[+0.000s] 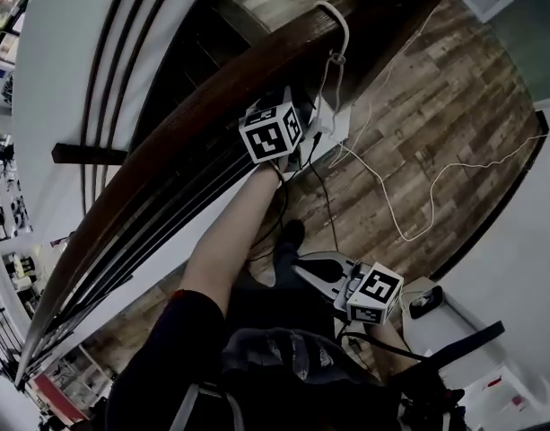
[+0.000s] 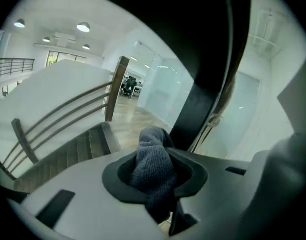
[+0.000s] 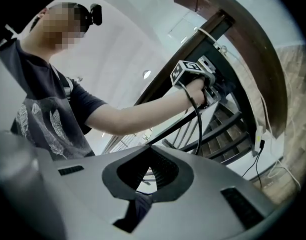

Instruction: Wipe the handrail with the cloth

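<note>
Office: staircase [image 2: 68, 156], wooden handrail [image 1: 185, 119], glass partitions [image 2: 165, 91]

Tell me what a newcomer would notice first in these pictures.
A dark, curved wooden handrail sweeps diagonally across the head view. The left gripper, held up at that rail, has its jaws shut on a grey knitted cloth. The right gripper hangs low beside the person's body, with nothing between its jaws.

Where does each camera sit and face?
Head view: head-mounted, steeply down on dark brown wooden handrail, left gripper, right gripper, left forearm.
Left gripper view: along its jaws, shut on grey knitted cloth; stairs beyond.
Right gripper view: up at the person's torso and left arm.
Shared: head and right gripper views both show the left gripper.
</note>
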Motion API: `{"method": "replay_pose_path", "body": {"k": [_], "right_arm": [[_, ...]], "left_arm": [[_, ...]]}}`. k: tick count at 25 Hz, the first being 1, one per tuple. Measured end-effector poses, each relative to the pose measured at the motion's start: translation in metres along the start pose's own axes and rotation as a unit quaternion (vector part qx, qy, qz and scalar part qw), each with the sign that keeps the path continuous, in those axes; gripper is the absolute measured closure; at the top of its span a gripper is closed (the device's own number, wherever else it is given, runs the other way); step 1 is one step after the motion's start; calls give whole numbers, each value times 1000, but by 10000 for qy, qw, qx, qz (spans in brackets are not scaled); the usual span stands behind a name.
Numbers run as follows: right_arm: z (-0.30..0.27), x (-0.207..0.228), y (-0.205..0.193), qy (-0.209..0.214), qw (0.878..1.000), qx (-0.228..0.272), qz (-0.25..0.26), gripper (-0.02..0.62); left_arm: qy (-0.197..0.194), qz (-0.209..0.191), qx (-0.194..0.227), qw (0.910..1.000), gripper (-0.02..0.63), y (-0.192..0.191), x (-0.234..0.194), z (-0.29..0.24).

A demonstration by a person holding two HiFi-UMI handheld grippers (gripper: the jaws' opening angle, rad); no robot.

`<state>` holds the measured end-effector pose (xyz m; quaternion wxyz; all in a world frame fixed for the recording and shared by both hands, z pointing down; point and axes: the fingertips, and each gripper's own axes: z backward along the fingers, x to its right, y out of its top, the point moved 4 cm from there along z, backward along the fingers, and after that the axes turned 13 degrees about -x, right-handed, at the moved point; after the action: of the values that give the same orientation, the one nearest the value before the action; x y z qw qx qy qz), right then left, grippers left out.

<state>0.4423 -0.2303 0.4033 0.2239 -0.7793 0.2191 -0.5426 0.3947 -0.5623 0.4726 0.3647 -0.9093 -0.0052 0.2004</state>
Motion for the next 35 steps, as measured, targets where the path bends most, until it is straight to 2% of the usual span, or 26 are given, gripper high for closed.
{"method": "replay_pose_path", "body": {"k": [2, 5, 9, 11, 16, 20, 24, 28, 32, 35], "right_arm": [[2, -1, -7, -23, 9999, -157, 4, 592], [2, 1, -11, -61, 9995, -301, -51, 592], [-10, -5, -4, 0, 9995, -310, -19, 591], [-25, -11, 3, 160, 9991, -373, 116, 592], [-66, -41, -2, 444, 9958, -662, 457, 592], [-128, -63, -23, 517, 9900, -1058, 777, 592], [-189, -122, -61, 673, 9806, -1444, 1142, 592], [-269, -189, -90, 474, 9800, -1505, 1210, 592], [-370, -257, -109, 866, 9687, -1897, 1348, 592], [-414, -294, -125, 871, 9594, -2155, 1595, 592]], "left_arm": [[165, -121, -136, 9997, 511, 5, 1, -8], [494, -676, -463, 9954, 511, -1, 4, -16], [715, -1690, -919, 9787, 511, -13, 6, -2], [873, -1887, -960, 9734, 511, -16, -13, 16], [1076, -1825, -830, 9738, 511, -44, -77, 92], [1308, -1688, -682, 9745, 511, -79, -156, 149], [1581, -1553, -531, 9737, 511, -119, -233, 236], [1466, -1423, -613, 9770, 511, -153, -308, 310], [1724, -1115, -721, 9760, 511, -182, -417, 394], [1923, -817, -673, 9756, 511, -200, -474, 442]]}}
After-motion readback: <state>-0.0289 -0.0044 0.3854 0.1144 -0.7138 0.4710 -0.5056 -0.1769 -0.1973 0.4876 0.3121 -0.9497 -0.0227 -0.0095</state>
